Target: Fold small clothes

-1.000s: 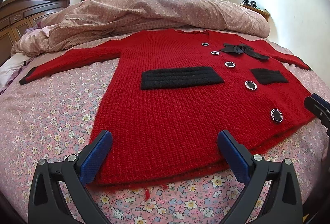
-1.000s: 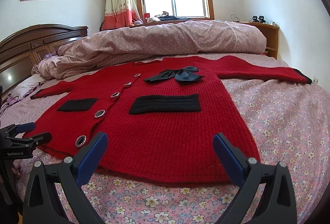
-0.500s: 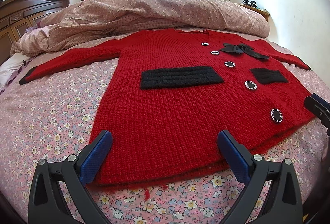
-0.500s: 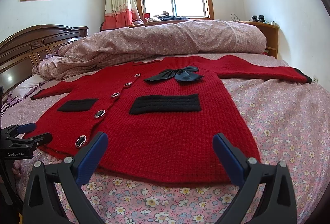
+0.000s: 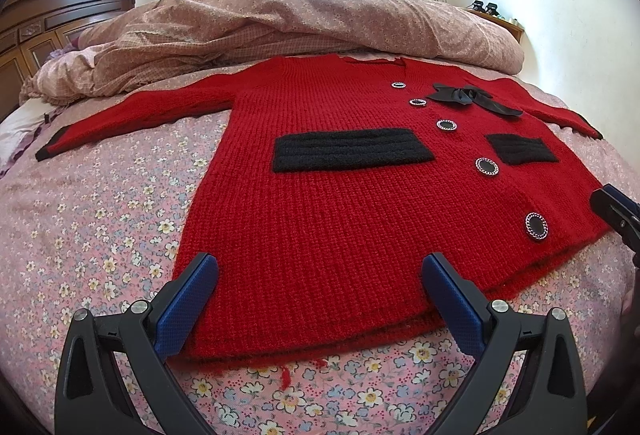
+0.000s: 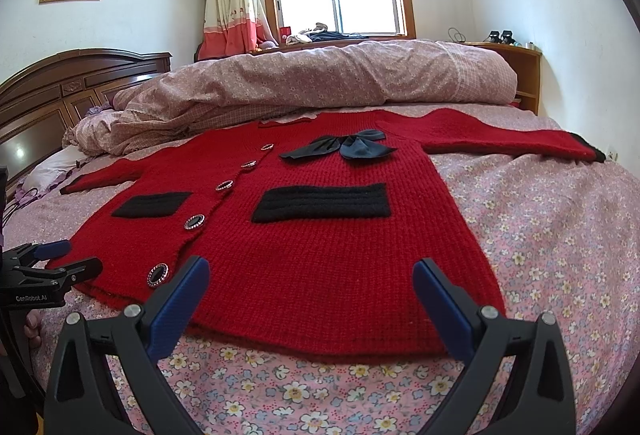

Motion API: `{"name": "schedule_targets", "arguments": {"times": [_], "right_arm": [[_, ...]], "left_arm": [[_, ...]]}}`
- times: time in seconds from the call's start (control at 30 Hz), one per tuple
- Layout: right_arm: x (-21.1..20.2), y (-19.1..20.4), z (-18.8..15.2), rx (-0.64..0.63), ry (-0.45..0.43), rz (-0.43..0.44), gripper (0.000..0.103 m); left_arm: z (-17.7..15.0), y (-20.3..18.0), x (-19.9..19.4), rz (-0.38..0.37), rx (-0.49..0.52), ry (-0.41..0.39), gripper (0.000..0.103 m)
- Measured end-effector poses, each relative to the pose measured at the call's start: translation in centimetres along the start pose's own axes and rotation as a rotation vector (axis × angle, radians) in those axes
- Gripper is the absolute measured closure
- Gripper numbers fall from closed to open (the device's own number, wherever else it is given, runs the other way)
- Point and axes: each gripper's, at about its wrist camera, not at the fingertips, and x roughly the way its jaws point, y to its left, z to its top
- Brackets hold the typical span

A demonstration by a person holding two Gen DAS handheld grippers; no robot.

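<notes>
A small red knit cardigan [image 5: 340, 211] [image 6: 328, 235] lies flat, front up, on the floral bedspread, both sleeves spread out. It has two black pockets, a row of black buttons and a dark bow [image 6: 344, 149] near the collar. My left gripper [image 5: 320, 271] hovers open over the hem at the garment's left part, nothing between its blue pads. My right gripper [image 6: 310, 275] stands open over the hem at the right part. The right gripper's tip [image 5: 616, 207] shows at the left wrist view's right edge; the left gripper [image 6: 52, 263] shows at the right view's left edge.
A bunched pink duvet [image 6: 320, 79] lies along the far side of the bed, just behind the collar. A dark wooden headboard [image 6: 60, 91] stands at the left. Floral sheet [image 6: 560, 243] stretches right of the cardigan. A wooden shelf [image 6: 520, 71] sits by the right wall.
</notes>
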Motion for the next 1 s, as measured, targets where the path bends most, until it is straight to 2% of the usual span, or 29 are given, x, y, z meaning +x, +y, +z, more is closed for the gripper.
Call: {"name": "schedule_targets", "arguments": {"times": [1.0], "right_arm": [[0.19,0.06,-0.24,-0.005,0.019,0.001,0.000]], "left_arm": [[0.20,-0.10,0.00,0.004,0.004,0.012,0.004]]}}
